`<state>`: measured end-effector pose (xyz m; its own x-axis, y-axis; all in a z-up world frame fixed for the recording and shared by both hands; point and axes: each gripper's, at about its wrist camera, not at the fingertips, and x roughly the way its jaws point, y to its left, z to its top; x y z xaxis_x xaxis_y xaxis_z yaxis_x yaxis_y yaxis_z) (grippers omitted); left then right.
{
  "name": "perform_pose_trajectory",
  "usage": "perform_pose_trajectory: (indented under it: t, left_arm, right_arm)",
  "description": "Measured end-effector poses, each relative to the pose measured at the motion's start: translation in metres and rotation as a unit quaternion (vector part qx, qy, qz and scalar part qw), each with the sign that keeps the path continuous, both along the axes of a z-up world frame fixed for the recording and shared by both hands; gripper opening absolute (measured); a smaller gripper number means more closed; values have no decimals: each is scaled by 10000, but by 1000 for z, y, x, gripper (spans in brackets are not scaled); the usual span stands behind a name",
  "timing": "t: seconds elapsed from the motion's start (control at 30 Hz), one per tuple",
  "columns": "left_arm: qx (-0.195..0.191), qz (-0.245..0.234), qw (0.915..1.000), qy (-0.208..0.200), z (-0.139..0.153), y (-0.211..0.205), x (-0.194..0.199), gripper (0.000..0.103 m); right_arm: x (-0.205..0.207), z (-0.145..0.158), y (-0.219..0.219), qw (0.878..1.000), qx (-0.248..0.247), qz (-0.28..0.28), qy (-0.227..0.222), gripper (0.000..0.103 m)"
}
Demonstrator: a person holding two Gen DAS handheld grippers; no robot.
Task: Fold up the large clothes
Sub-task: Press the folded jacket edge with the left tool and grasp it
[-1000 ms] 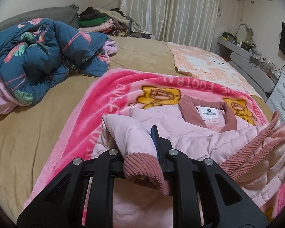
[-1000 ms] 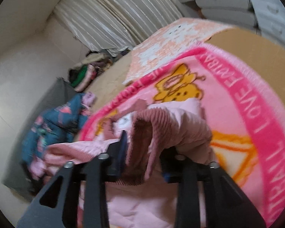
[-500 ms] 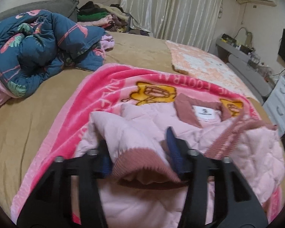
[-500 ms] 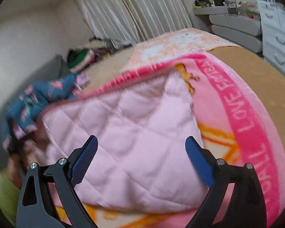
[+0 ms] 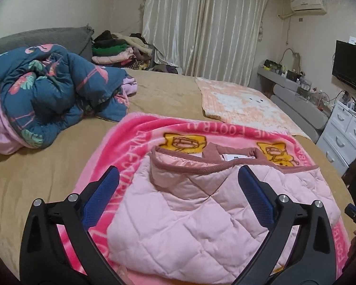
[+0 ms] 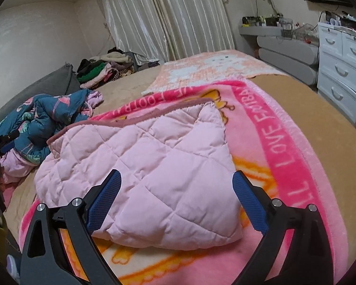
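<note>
A pale pink quilted jacket (image 5: 201, 218) with dusty-rose ribbed trim lies folded in a flat bundle on a bright pink cartoon blanket (image 5: 130, 133); its collar and white label face the far side. It also shows in the right wrist view (image 6: 154, 166) on the blanket (image 6: 284, 142). My left gripper (image 5: 178, 178) is open and empty, just above the jacket's near edge. My right gripper (image 6: 176, 178) is open and empty over the jacket's near right corner. Its black tip also shows at the right edge of the left wrist view.
The tan bed (image 5: 47, 166) holds a crumpled blue flamingo duvet (image 5: 47, 90) at left, a peach towel (image 5: 239, 104) at the back and a pile of clothes (image 5: 116, 52) by the curtain. White drawers (image 6: 341, 71) and a grey shelf stand at right.
Both grippers let go of the ribbed cuffs and opened wide. The sleeves now lie folded in, and both grippers have drawn back from the jacket.
</note>
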<state>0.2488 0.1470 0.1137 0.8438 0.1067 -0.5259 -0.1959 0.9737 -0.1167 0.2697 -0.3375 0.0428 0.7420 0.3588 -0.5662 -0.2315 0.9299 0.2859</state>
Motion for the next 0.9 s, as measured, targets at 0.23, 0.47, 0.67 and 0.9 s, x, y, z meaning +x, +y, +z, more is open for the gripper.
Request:
perform_pose_trajectory:
  t: [0.23,0.47,0.67,0.9]
  left_arm:
    - [141,83,9997,165,-7,9,-17,94]
    - [212,107,9985,493,-33,13,-25,94]
    - [302,67,9963,807,-68,13,-24,94]
    - [69,101,9927,1200,-128,35,-17,94]
  right_arm:
    - [-19,16,-6,9997,-105,-56,-216,98]
    - [-24,11,-3,9991,-383,-85,-185,99]
    - [-17,-9,5,9974,-724,-63,-5,99]
    - [3,-46,10,9939,-1053,-22,336,99]
